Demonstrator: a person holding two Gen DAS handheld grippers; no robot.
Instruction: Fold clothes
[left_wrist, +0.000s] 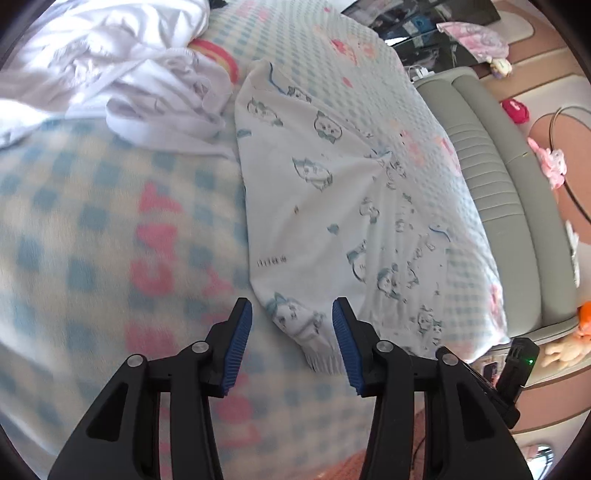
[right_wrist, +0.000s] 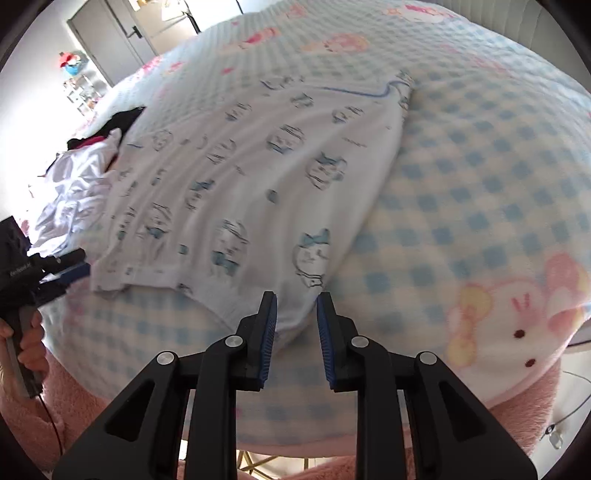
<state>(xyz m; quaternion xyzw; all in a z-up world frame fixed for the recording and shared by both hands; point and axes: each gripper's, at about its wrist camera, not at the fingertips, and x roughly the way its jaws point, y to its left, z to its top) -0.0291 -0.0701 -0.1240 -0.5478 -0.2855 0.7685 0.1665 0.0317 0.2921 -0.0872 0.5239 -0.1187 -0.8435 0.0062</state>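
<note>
A white garment printed with blue cartoon cats (left_wrist: 325, 206) (right_wrist: 240, 177) lies spread flat on a blue-and-cream checked blanket (left_wrist: 92, 221) (right_wrist: 461, 184). My left gripper (left_wrist: 291, 310) is open wide just above the garment's ribbed cuff (left_wrist: 321, 358); the cuff lies between the jaws, untouched by the pads. My right gripper (right_wrist: 296, 299) stands open by a narrower gap over the garment's near edge (right_wrist: 291, 321), with the cloth flat beneath and not pinched. The left gripper (right_wrist: 70, 267) also shows at the left of the right wrist view, held by a hand (right_wrist: 29, 343).
A crumpled pile of white clothes (left_wrist: 110, 74) (right_wrist: 74, 184) lies beside the garment, with dark clothes (right_wrist: 122, 118) behind it. A grey padded bed frame (left_wrist: 491, 166) runs along the blanket's right side. Pink fluffy fabric (right_wrist: 517, 424) hangs below the near edge.
</note>
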